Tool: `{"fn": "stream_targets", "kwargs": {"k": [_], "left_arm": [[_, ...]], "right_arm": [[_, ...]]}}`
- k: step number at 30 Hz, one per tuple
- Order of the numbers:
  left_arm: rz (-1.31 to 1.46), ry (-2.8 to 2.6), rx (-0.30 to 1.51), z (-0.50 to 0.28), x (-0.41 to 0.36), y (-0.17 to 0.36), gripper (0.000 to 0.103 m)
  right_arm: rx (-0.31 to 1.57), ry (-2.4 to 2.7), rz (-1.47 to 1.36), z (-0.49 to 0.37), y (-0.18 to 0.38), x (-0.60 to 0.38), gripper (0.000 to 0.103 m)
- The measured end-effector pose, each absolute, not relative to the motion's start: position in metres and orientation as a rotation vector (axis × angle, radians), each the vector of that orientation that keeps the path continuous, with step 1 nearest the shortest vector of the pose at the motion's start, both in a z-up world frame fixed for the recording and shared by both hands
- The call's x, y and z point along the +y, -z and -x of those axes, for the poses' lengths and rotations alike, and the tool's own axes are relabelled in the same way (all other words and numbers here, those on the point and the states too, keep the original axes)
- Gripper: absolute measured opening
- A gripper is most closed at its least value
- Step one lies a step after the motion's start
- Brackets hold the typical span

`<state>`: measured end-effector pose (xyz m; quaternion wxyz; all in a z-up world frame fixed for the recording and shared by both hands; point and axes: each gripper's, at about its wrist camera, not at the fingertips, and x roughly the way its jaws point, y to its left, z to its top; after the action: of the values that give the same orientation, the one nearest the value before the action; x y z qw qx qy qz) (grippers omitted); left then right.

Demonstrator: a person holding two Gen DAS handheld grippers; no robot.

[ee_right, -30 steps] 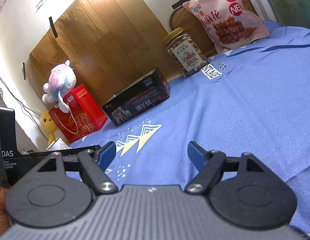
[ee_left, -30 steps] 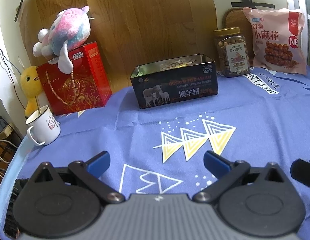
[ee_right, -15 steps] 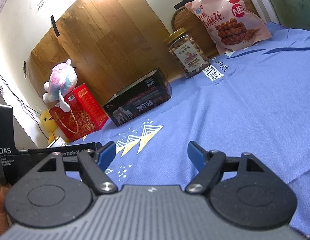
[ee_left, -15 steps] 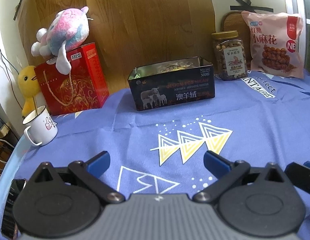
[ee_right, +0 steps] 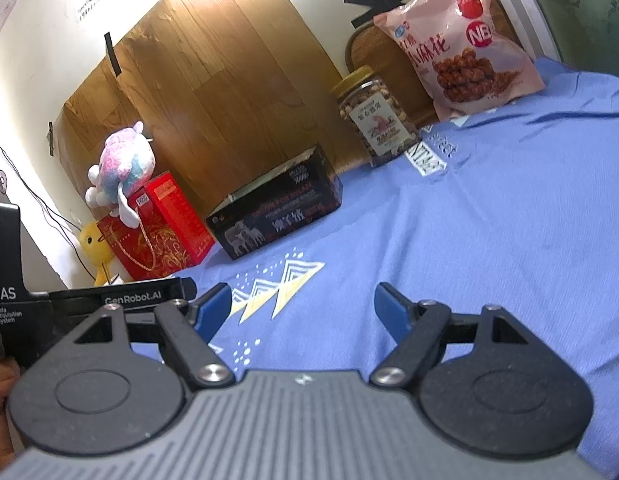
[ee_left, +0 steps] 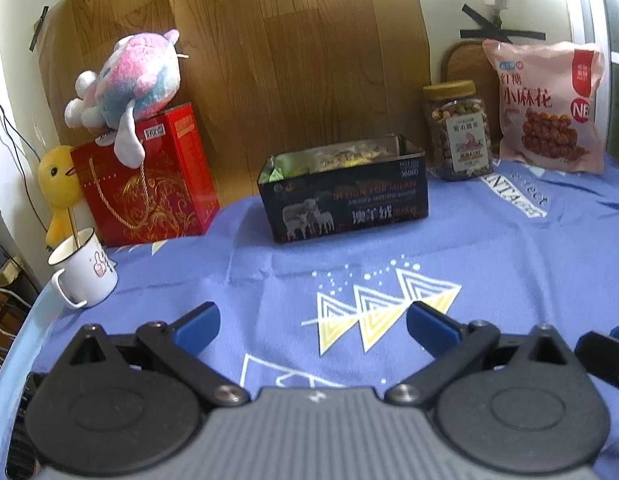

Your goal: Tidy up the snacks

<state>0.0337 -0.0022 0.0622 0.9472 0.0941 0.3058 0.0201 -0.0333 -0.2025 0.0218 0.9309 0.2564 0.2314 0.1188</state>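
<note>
Hovering empty with jaws spread, left gripper (ee_left: 312,322) and right gripper (ee_right: 303,306) face the jar (ee_left: 458,131), ahead and rightward, upright, nearer the right gripper.

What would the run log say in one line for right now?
left gripper: open, empty | right gripper: open, empty | black tin: holds snacks | nut jar, pink bag: standing behind it

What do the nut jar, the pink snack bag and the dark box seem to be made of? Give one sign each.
Nut jar: clear plastic probably, nuts showing through, yellow lid.
Pink snack bag: thin plastic film, creased and glossy.
Dark box: likely metal tin, shiny reflective inner walls.
</note>
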Motion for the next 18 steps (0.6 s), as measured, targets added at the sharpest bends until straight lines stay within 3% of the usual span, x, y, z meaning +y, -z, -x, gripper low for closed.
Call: {"fn": "stream_targets", "kwargs": {"k": [18], "left_arm": [[-0.210,-0.041,0.640,-0.050,-0.020,-0.075,0.103]], "right_arm": [[0.391,-0.267,-0.504,0.030,-0.049,-0.218,0.081]]}}
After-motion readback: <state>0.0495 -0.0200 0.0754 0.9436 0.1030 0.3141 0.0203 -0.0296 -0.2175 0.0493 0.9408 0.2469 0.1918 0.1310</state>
